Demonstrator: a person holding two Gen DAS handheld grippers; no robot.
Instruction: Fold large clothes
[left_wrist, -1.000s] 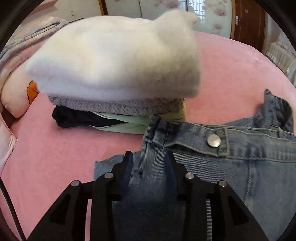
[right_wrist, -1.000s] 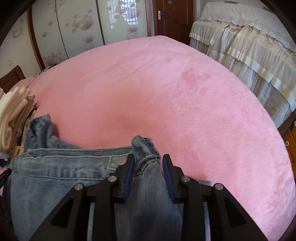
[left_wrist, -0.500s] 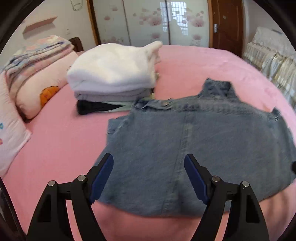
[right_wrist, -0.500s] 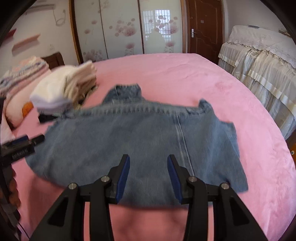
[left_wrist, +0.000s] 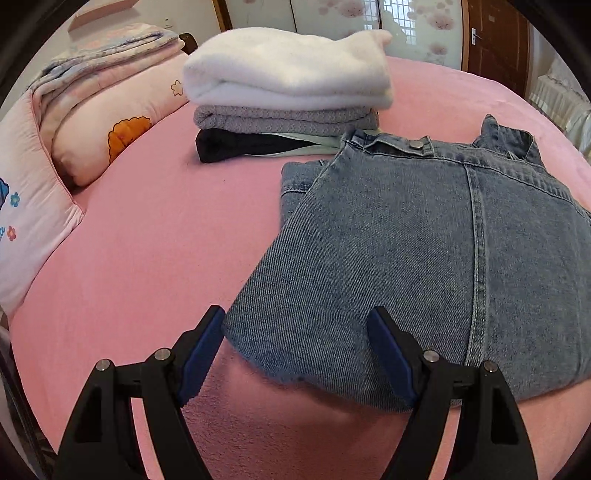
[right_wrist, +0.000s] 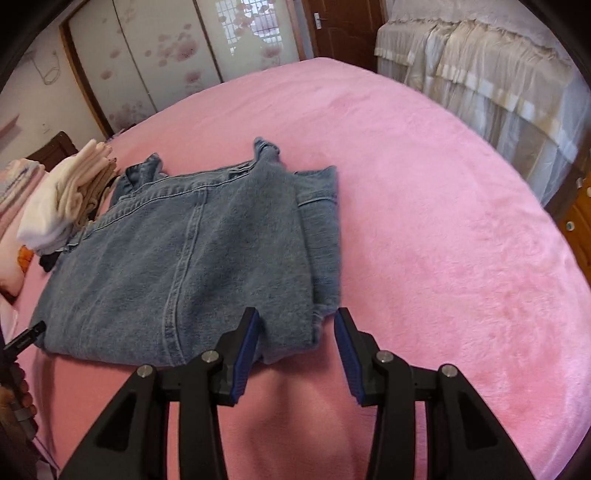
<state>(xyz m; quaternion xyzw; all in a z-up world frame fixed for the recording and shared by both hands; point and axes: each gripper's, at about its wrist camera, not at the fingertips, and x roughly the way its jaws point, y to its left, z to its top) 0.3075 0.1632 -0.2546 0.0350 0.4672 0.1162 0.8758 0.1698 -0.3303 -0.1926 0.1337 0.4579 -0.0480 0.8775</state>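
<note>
Bottom of each frame: left gripper (left_wrist: 297, 332) and right gripper (right_wrist: 297, 334), jaws spread wide, grasping nothing. Centre: folded denim garment (left_wrist: 417, 254) lying flat on the pink bedspread (left_wrist: 155, 251), its near hem between the fingertips. Upper centre of left view: stack of folded clothes (left_wrist: 288, 92); far left, pillows (left_wrist: 92, 129).

No lettering to read anywhere. The pillow (left_wrist: 33, 229) left of the denim garment (left_wrist: 424, 258) carries only flower and cartoon prints, no words.
</note>
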